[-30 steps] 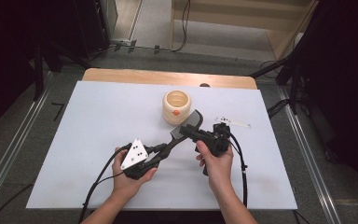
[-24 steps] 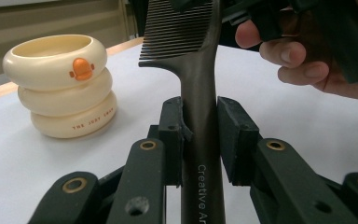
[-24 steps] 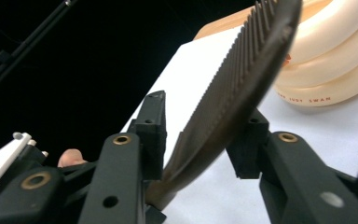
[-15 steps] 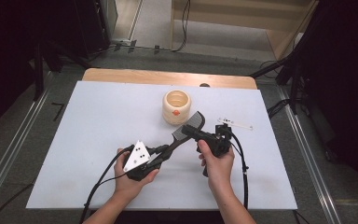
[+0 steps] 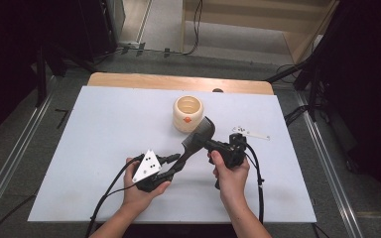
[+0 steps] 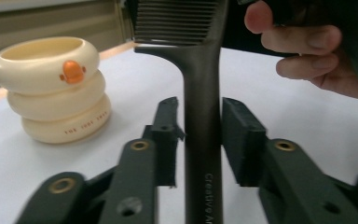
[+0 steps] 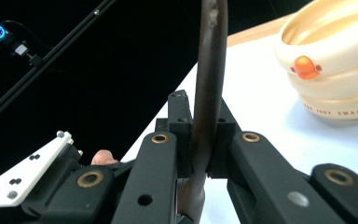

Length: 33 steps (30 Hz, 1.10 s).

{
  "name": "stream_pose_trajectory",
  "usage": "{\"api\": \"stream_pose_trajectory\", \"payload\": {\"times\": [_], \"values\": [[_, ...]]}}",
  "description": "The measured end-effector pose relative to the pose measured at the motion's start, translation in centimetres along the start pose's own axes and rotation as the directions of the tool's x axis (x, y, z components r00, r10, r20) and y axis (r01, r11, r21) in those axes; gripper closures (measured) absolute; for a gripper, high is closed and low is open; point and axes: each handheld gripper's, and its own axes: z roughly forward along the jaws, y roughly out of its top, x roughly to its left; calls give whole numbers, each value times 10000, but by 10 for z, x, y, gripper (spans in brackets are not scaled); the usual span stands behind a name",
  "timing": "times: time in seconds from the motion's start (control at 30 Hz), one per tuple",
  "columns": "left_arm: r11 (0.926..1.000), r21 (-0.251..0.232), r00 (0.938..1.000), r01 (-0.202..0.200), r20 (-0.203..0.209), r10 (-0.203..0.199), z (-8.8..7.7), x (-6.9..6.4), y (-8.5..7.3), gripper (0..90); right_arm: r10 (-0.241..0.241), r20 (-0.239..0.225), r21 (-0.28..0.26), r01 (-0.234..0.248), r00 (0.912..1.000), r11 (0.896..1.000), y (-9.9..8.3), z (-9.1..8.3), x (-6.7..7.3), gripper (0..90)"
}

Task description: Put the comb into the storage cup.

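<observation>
A dark comb (image 5: 192, 146) hangs over the white table (image 5: 104, 129), held between both hands. Its handle (image 6: 203, 154) runs up between the jaws of my left gripper (image 5: 175, 166), which have just been opening. A thin gap shows beside the left pad (image 6: 168, 135), so they stand open around it. My right gripper (image 5: 210, 145) comes in from the right and its jaws have just been closing. The right gripper view shows it (image 7: 200, 112) shut on the comb's thin back (image 7: 209, 60). A cream ringed cup (image 5: 188, 113) with an orange duck bill stands upright just beyond the comb's teeth (image 6: 177, 21).
The cup (image 6: 51, 88) (image 7: 335, 60) is close ahead of both grippers. The right hand (image 6: 317, 51) sits beyond the comb in the left gripper view. Cables trail back to the near table edge. A wooden strip (image 5: 178, 82) borders the far edge, with dark stands and floor beyond.
</observation>
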Motion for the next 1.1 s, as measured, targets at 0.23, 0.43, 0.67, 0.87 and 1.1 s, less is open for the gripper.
{"api": "stream_pose_trajectory", "payload": {"times": [0.23, 0.43, 0.67, 0.87, 1.1], "values": [[9982, -326, 9987, 495, -120, -499, -8, 12, 2, 379, -857, 246, -225, 863, 9960, 9960, 0, -2, 7, 819], [9934, -471, 9940, 1047, -263, -1060, -16, 25, 1, 198, -1619, 706, -339, 1646, 9843, 9858, 0, -4, 12, 819], [9881, -563, 9880, 1429, -516, -1458, -24, 38, -3, 106, -2592, 1174, -539, 2668, 9587, 9622, -3, -4, 18, 819], [9877, -458, 9836, 1495, -955, -1533, -31, 46, -5, 0, -2814, 1074, -680, 2894, 9536, 9548, -2, -6, 19, 819], [9867, -372, 9795, 1585, -1202, -1618, -43, 54, -11, 0, -3347, 1109, -830, 3443, 9358, 9352, -2, -8, 21, 819]]}}
